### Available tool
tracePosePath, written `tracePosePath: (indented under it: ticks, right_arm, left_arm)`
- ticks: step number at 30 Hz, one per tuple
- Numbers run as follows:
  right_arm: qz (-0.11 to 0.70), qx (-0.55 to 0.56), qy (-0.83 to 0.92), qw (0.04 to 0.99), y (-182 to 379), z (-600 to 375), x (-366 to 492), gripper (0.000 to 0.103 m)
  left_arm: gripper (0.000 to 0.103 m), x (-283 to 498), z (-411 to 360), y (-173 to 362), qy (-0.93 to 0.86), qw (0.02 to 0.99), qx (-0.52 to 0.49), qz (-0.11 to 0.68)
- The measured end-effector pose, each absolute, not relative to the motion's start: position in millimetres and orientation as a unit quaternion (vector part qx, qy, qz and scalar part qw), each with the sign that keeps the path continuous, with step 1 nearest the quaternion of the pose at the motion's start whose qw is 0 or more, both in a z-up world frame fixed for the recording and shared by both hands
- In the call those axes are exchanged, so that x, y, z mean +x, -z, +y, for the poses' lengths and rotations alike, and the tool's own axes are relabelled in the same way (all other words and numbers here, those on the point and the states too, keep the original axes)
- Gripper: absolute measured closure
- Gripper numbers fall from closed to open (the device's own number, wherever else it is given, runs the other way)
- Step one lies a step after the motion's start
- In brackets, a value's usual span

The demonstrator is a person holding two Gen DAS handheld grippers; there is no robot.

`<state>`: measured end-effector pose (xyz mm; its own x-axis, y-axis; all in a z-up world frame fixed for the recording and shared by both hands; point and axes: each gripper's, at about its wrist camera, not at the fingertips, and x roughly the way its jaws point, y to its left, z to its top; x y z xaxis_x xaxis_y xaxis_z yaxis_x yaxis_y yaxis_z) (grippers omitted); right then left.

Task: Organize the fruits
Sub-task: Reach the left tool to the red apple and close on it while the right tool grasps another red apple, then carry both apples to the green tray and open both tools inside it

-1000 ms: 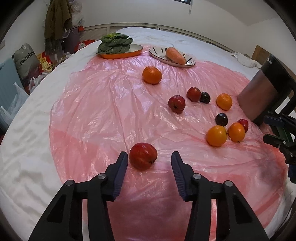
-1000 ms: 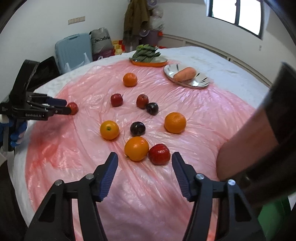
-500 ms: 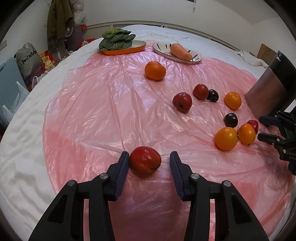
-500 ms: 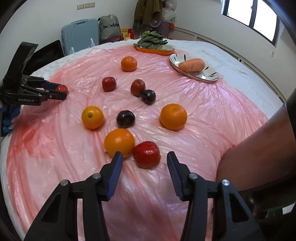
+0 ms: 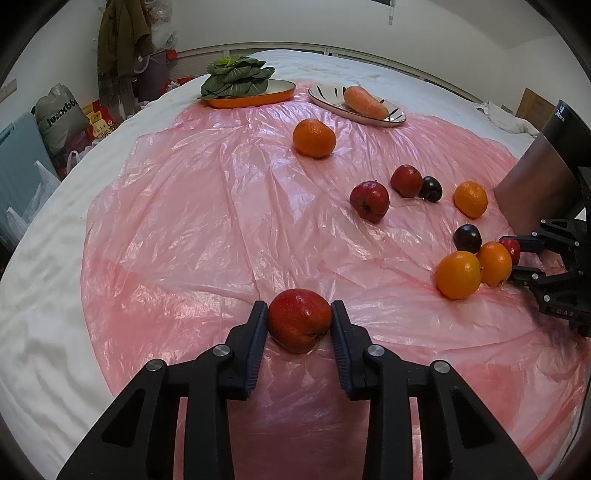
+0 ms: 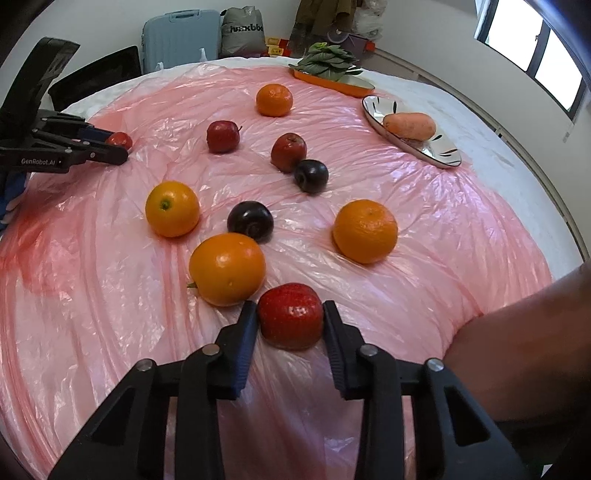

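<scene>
Left wrist view. The left claw pinches a red apple, both pads pressed to its sides; the apple rests on a pink plastic sheet spread over a white bed. Far right of the claw, the right claw is cut off by the frame edge, and the small red fruit between its fingers is mostly hidden behind an orange. Ahead of the claw, an orange tray holds leafy greens, and beside it a striped dish holds a carrot. Loose oranges, apples and dark plums lie ahead and to the right.

Right wrist view. The right claw is clamped on a red apple lying on the sheet, with a large orange just left of it, touching the left finger. Far left, the left claw grips its red apple, half hidden by the fingers. A blurred brown shape fills the lower right; what it is cannot be told. Beyond the bed stand a blue suitcase and a grey bag.
</scene>
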<state>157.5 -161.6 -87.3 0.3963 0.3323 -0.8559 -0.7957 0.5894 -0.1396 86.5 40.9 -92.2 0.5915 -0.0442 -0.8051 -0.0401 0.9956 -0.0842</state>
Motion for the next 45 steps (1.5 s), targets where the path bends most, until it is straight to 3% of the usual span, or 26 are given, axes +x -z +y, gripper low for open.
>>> tracePosePath:
  ticks: [11,24,30,45]
  right_arm:
    - [0.412,-0.212,-0.332,0.821,67,-181,149,0.074]
    - [0.399,-0.140,-0.299,0.855,26,-235,82,0.074]
    - [0.406,-0.112,-0.235,0.876,18,-308,59,0.074]
    - [0.431,-0.042,-0.009,0.902,32,-521,58,0.074]
  left_arm:
    - [0.074,78,47,79,0.003,0.898,-0.073,0.434]
    - [0.074,52,23,31,0.033,0.909,-0.065,0.410]
    - [0.074,50,-54,10,0.121,0.906,-0.045,0.404]
    - [0.074,100,-346,1,0.351,0.846,0.015,0.401]
